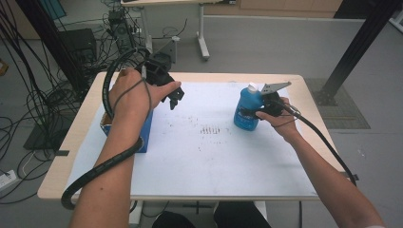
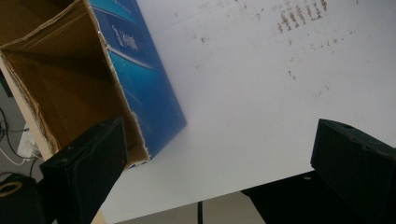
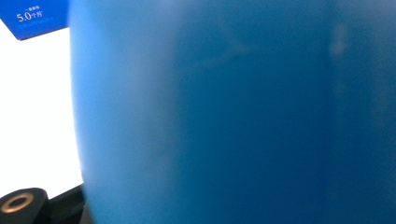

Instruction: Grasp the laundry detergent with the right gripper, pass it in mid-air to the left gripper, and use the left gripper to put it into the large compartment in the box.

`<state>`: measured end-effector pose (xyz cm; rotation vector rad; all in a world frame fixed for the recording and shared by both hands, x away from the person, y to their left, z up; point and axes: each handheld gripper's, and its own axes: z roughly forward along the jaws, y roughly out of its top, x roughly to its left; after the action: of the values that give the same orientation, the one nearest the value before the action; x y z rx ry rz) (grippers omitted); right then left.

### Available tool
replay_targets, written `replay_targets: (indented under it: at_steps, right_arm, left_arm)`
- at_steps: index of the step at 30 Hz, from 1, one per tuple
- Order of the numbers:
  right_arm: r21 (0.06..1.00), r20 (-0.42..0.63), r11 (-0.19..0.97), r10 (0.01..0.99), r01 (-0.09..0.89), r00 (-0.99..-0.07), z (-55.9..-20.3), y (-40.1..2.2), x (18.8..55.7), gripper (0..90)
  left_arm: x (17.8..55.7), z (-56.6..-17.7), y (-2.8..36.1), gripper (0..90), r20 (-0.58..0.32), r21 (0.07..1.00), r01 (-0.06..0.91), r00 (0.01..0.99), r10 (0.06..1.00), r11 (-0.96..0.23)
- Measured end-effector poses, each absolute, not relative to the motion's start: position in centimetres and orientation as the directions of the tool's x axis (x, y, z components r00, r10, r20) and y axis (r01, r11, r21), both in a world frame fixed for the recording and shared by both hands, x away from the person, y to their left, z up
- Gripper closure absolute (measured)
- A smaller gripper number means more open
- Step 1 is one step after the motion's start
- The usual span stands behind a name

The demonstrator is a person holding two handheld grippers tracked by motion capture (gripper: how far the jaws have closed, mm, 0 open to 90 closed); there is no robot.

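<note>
High view: right gripper [image 1: 259, 112] clamped on a blue bottle [image 1: 246, 111] with a white cap, upright on the white mat [image 1: 214, 156] at the right side of the table [image 1: 57, 185]. Grey plate [image 1: 274, 87] on top of that gripper, cable trailing back along the forearm. Left gripper [image 1: 173, 99] held above the mat near the far left, jaws apart with nothing between them, just beside a blue box [image 1: 145, 133] partly hidden under the left hand [image 1: 135, 92].

Left gripper view: black jaws wide apart; open box [image 2: 84, 79], brown card inside and blue outside, lying near the left jaw; stained mat [image 2: 261, 93] beyond.

Right gripper view: bottle [image 3: 233, 112] pressed close against the lens, blurred; corner of the box [image 3: 32, 16] at top left.
</note>
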<state>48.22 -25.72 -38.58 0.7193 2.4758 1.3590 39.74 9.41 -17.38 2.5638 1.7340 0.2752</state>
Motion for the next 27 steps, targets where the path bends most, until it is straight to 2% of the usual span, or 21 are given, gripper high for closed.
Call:
replay_targets:
  at_steps: [27]
  right_arm:
    - [0.835, 0.034, 0.451, 0.531, 0.316, -0.847, -38.51, -25.6, 48.13, 44.3]
  left_arm:
    - [39.92, -17.44, 9.52, 4.4, 0.121, 0.133, 0.915, 0.367, 0.922, -0.381]
